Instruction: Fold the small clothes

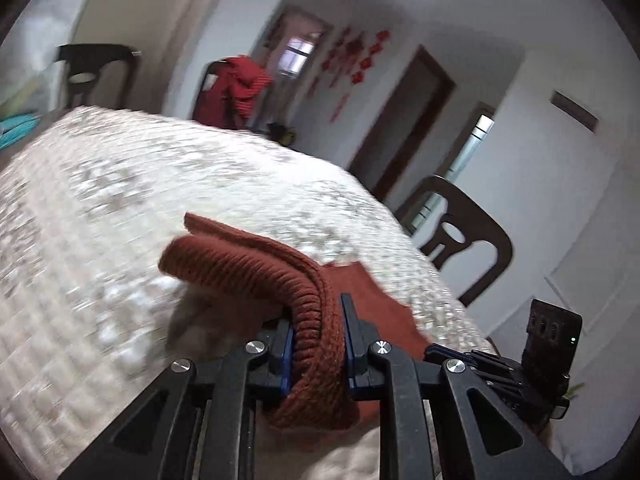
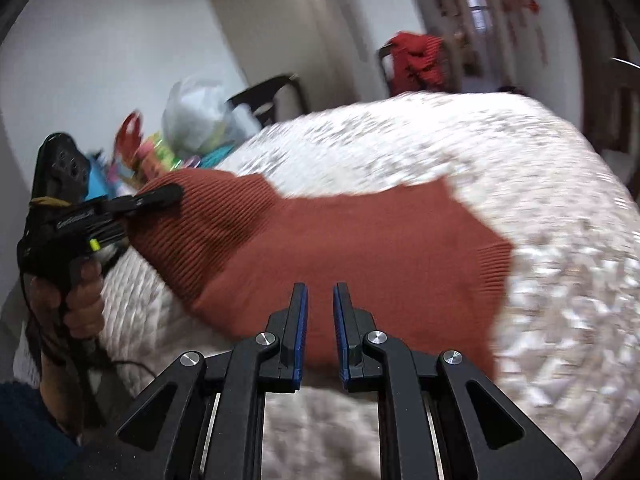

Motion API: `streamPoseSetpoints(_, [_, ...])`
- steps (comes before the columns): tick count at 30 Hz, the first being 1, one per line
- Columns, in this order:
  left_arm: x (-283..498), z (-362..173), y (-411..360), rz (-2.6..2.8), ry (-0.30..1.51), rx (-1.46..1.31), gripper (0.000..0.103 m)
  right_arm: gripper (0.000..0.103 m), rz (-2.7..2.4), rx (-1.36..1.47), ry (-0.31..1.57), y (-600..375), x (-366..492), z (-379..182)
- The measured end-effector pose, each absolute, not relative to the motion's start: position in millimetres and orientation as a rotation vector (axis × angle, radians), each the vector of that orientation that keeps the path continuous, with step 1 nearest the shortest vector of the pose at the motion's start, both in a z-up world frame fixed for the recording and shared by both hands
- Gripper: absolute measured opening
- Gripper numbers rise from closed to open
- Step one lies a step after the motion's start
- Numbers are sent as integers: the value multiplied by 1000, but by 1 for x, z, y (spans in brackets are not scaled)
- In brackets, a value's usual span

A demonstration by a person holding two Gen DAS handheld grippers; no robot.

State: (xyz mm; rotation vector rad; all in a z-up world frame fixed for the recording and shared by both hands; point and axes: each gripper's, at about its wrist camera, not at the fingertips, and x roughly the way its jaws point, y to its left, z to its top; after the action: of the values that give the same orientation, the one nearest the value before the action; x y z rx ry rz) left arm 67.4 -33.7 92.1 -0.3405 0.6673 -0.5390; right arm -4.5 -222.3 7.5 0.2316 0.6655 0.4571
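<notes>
A rust-red knit garment (image 2: 360, 236) is spread over the quilted white table cover (image 2: 500, 152). My left gripper (image 1: 316, 320) is shut on a thick ribbed fold of it, and the fold arches up and to the left above the cover. Seen in the right wrist view, the left gripper (image 2: 160, 196) bites the garment's far left corner, with a hand (image 2: 80, 300) around its handle. My right gripper (image 2: 320, 296) has its jaws nearly together over the garment's near hem, and red cloth fills the narrow gap. In the left wrist view, the right gripper's fingers (image 1: 434, 349) meet the garment's edge.
Dark wooden chairs (image 1: 464, 236) stand around the table, one of them draped with a red garment (image 1: 244, 80). A plastic bag (image 2: 200, 116) and colourful packages (image 2: 156, 156) crowd the far left end. Doors and a white wall lie behind.
</notes>
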Motion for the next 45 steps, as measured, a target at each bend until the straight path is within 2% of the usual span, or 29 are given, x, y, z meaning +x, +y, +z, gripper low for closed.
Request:
streamPoseSetpoints(4, [86,82,-86,-625,726,-304,20,13,390,304,651,-254,-7,6])
streamPoseSetpoints(10, [99,33,-143,-739,904,-247,20,13,365,369,675,-273,-5,-3])
streamPoseSetpoints(14, [82,51,-132,-780,839,-247,24,13,386,378,678,-272,-4,-3])
streamPoseSetpoints(15, [77,58,-123,-779,812,-259,28,15,401,393,677,-271,-3,-3])
streamPoseSetpoints(17, [68,71,-103,-730,745,-255,34,23,446,436,679,-268,4,-2])
streamPoseSetpoints(19, [64,76,-85,-663,716,-247,34,46,498,485,684,-263,8,-4])
streamPoseSetpoints(22, [64,68,-62,-580,719,-236,34,47,552,532,713,-252,17,-8])
streamPoseSetpoints(29, [57,40,-60,-530,747,-191,34,47,589,581,864,-224,50,-31])
streamPoseSetpoints(40, [60,34,-66,-517,736,-165,38,46,628,599,919,-211,80,-31])
streamPoseSetpoints(41, [61,34,-66,-515,738,-160,38,41,633,584,914,-208,80,-30])
streamPoseSetpoints(42, [61,35,-68,-513,739,-157,38,28,638,570,910,-206,80,-30])
streamPoseSetpoints(43, [62,36,-68,-513,741,-154,38,20,634,563,914,-206,80,-32])
streamPoseSetpoints(45, [63,41,-70,-516,742,-153,38,14,642,580,899,-211,80,-33])
